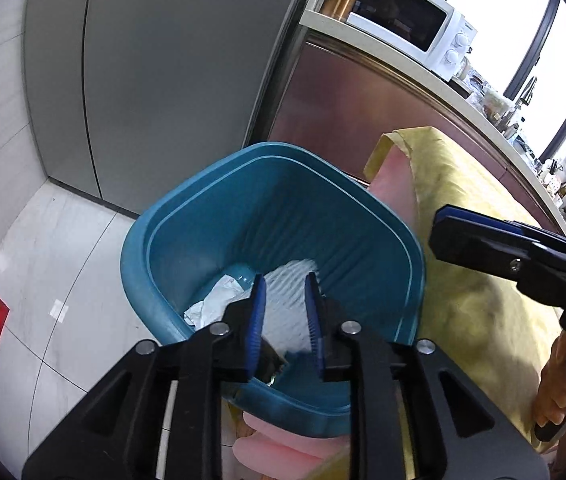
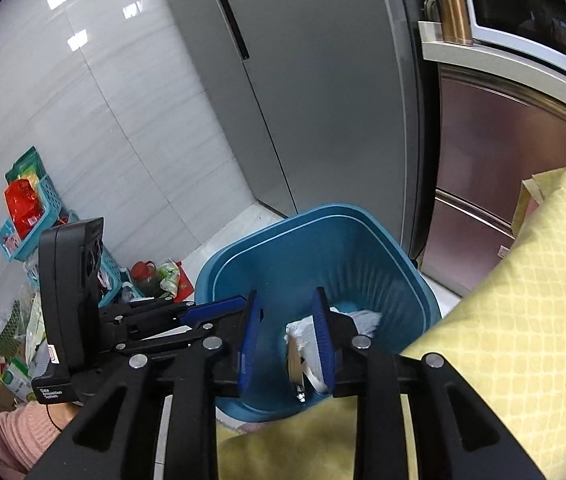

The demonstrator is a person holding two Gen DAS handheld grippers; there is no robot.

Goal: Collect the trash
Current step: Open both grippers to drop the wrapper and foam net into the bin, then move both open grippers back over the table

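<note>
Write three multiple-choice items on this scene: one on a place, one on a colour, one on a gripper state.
1. Where does the white crumpled trash lie?
A. On the yellow cloth
B. Inside the bin
C. On the floor tiles

2. What colour is the bin?
A. Red
B. White
C. Blue

3. How is the left gripper?
A. Open, holding nothing
B. Shut on a bottle
C. Shut on the bin's rim

Key: B, the trash sits on the bin's bottom; C, its walls and rim are blue; A, the fingers stand apart above the bin with nothing between them.
</note>
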